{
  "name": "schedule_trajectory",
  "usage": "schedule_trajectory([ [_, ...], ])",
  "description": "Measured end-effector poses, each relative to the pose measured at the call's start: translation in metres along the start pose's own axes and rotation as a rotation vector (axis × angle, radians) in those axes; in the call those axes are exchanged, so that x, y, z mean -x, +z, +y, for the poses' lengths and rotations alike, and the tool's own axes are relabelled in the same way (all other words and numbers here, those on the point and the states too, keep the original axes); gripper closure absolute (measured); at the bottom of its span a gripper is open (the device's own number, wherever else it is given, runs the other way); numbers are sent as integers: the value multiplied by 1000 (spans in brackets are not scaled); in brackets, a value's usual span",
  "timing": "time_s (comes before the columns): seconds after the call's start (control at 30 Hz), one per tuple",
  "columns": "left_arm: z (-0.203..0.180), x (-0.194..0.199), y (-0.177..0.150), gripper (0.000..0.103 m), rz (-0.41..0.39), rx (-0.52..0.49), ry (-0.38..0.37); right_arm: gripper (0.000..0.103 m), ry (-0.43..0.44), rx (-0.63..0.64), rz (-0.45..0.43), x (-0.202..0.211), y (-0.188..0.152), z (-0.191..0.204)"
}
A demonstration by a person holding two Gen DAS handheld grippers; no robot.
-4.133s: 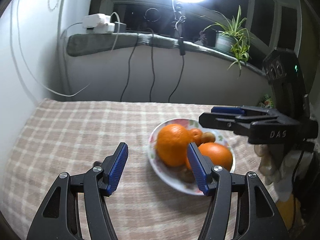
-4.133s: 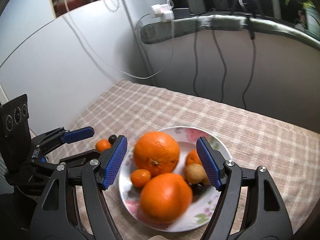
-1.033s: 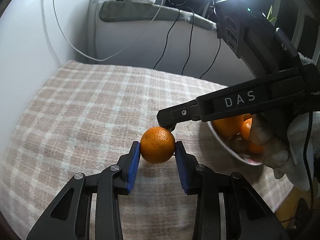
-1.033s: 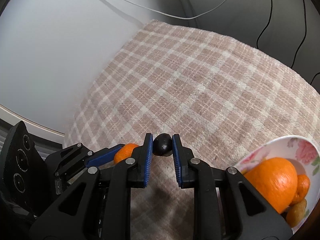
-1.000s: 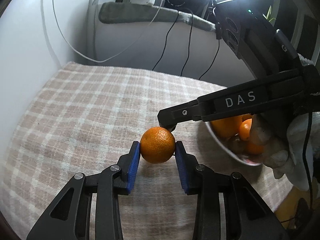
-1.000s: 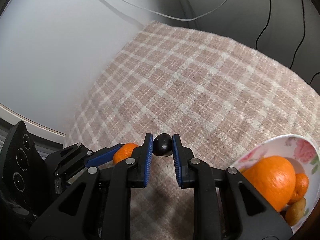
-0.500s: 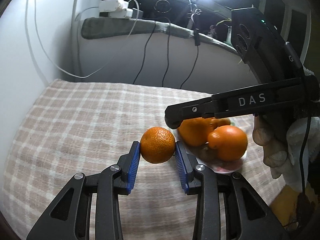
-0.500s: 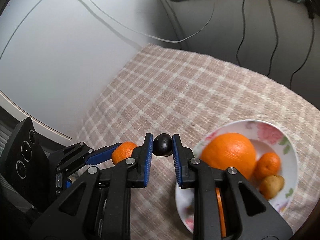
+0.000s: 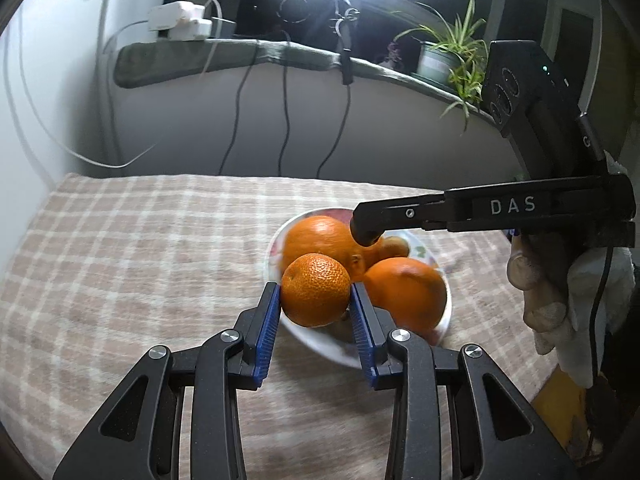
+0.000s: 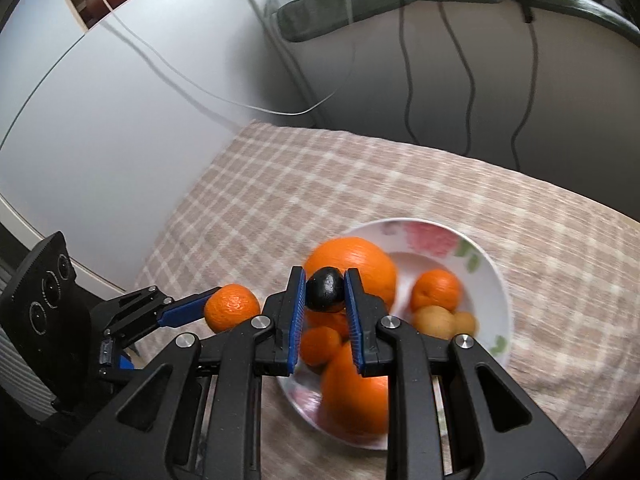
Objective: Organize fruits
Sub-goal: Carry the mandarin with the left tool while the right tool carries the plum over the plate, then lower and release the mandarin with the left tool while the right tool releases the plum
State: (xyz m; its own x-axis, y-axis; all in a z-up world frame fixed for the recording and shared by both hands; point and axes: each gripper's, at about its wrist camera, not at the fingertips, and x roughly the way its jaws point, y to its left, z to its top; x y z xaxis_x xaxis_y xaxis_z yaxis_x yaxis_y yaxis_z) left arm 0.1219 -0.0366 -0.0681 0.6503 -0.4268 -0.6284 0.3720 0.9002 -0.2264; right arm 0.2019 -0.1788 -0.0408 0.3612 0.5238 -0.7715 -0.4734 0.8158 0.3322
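My left gripper [image 9: 315, 300] is shut on a small orange mandarin [image 9: 316, 290] and holds it above the near-left rim of the floral plate [image 9: 416, 245]. The mandarin also shows in the right wrist view [image 10: 231, 307]. My right gripper [image 10: 325, 292] is shut on a small dark fruit [image 10: 325, 289] and holds it over the plate [image 10: 486, 264], in front of a big orange [image 10: 360, 262]. The plate holds two big oranges [image 9: 404, 294], small mandarins [image 10: 435, 290] and brownish fruits [image 10: 434, 322]. In the left wrist view the right gripper [image 9: 366, 232] hangs over the plate's far side.
The plate sits on a beige checked cloth [image 9: 140, 248]. A white wall [image 10: 120, 120] borders the left side. Cables [image 9: 284, 120] hang down the back wall from a sill with a potted plant [image 9: 444, 60]. The table edge lies at the right [image 9: 560, 384].
Both grippers have lifted and moved right toward the plate with their fruits. The mandarin now hangs over the plate's near rim and the dark fruit over the plate's fruits.
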Motion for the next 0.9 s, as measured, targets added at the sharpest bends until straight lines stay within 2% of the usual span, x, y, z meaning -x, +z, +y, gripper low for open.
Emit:
schedule_trajectory([
  [0.43, -31, -18, 11, 69, 7, -41, -36, 82, -50, -29, -32, 13, -7, -29],
  [0.9, -39, -25, 17, 68, 1, -57, -33, 82, -52, -33, -38, 13, -7, -31],
])
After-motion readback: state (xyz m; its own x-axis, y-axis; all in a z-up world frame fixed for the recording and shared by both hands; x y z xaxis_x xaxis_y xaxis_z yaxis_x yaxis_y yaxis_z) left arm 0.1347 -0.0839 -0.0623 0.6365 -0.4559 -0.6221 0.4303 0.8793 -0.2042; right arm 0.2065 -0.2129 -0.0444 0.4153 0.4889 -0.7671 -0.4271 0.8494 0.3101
